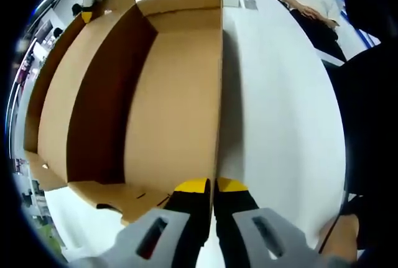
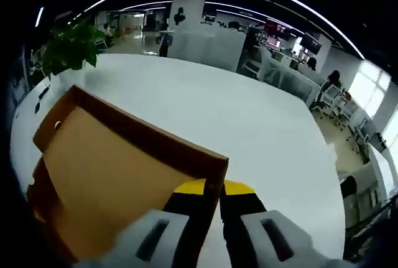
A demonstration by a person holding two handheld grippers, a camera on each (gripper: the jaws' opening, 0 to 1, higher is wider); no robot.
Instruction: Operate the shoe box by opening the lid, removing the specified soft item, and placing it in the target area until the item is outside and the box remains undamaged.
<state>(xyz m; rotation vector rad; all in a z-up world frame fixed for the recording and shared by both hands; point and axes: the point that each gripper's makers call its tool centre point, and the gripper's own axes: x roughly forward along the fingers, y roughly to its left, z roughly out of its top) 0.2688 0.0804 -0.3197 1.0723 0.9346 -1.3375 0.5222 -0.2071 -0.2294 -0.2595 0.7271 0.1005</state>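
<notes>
Box wall point(image 1: 186, 94) between both fingers point(image 1: 193, 187)

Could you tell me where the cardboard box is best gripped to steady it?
On a thin upright side wall, from above at the rim: the box lies open, its edges are bare, and both the left gripper and right gripper already pinch one.

Our left gripper point(image 1: 214, 188) has black jaws capped with yellow tips, rising from pale grey moulded mounts with slotted openings; our right gripper point(image 2: 213, 191) is built the same, black jaws, yellow tips, grey slotted mounts; our dark clothing point(image 1: 373, 112) shows in the left gripper view.
</notes>
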